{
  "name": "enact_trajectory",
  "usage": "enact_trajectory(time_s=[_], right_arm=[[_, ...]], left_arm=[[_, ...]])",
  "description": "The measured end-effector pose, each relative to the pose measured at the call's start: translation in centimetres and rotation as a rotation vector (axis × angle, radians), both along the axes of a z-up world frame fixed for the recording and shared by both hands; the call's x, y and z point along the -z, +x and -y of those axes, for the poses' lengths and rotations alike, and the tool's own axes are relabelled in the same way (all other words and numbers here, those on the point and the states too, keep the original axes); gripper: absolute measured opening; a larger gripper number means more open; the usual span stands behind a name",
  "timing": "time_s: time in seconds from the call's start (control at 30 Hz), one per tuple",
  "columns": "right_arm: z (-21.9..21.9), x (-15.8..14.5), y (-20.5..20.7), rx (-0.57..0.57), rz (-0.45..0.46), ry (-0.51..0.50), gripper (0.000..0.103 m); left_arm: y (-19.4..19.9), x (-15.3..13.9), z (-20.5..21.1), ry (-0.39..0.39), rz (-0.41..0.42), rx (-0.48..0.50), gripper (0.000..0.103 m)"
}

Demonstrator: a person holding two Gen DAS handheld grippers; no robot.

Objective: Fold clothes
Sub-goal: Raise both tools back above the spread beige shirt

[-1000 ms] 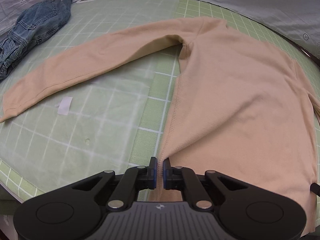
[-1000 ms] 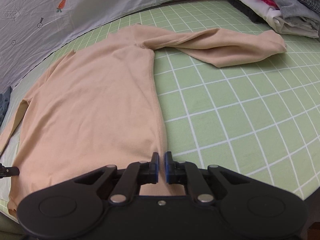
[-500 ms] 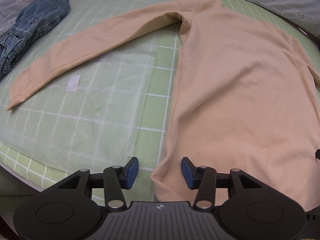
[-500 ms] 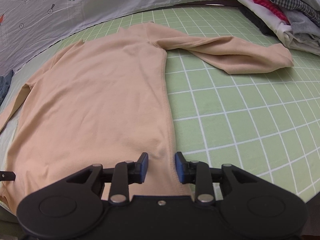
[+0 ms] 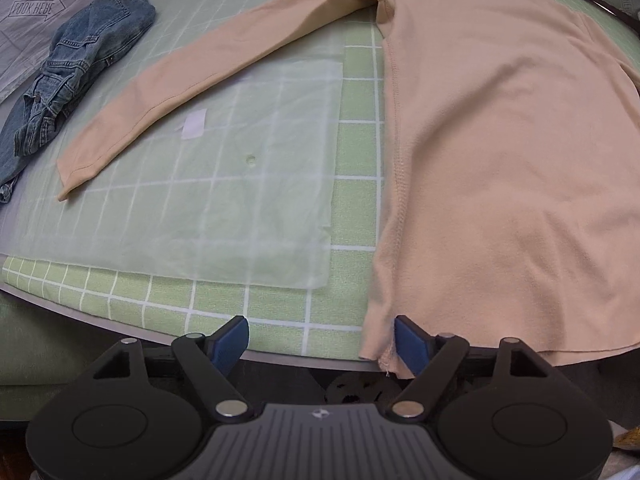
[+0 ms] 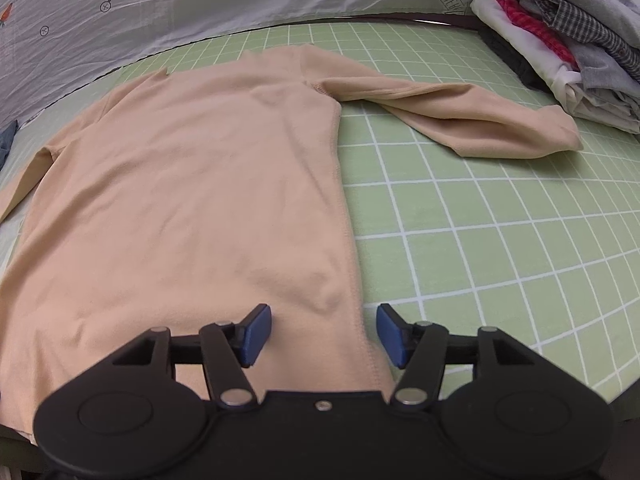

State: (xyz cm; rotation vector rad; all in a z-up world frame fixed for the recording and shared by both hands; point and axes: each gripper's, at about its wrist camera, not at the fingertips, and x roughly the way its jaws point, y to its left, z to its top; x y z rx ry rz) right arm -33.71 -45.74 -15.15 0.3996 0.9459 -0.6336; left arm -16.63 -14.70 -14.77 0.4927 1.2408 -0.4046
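A peach long-sleeved shirt (image 5: 500, 152) lies spread flat on the green grid mat (image 5: 356, 216), both sleeves out to the sides. My left gripper (image 5: 322, 344) stands open at the shirt's lower left hem corner, its right blue pad against the cloth edge. The same shirt (image 6: 192, 184) fills the right wrist view, its right sleeve (image 6: 460, 120) stretched across the mat. My right gripper (image 6: 323, 334) is open, its jaws straddling the shirt's right side seam near the hem. Nothing is held by either gripper.
Crumpled blue jeans (image 5: 76, 68) lie at the far left. A translucent plastic sheet (image 5: 224, 184) covers the mat under the left sleeve. A stack of folded clothes (image 6: 568, 36) sits at the back right. A printed grey cloth (image 6: 200, 4) lies behind the mat.
Both grippers were shut on the shirt's two bottom hem corners a second ago. Both have opened wide and let go, and the hem now rests at the table's near edge.
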Motion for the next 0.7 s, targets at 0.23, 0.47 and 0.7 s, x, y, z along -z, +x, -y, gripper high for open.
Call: enact_trajectory(time_s=[0.23, 0.47, 0.7], right_arm=[[0.3, 0.0, -0.1, 0.010, -0.012, 0.015, 0.068], [1.6, -0.7, -0.7, 0.009, 0.018, 0.024, 0.079], [4.7, -1.8, -1.4, 0.052, 0.056, -0.019, 0.086]], left_arm=[[0.5, -1.4, 0.6, -0.028, 0.028, -0.012, 0.079], [2.0, -4.0, 2.6, -0.127, 0.091, -0.030, 0.079], [3.3, -3.9, 7.3, -0.178, 0.072, -0.032, 0.081]])
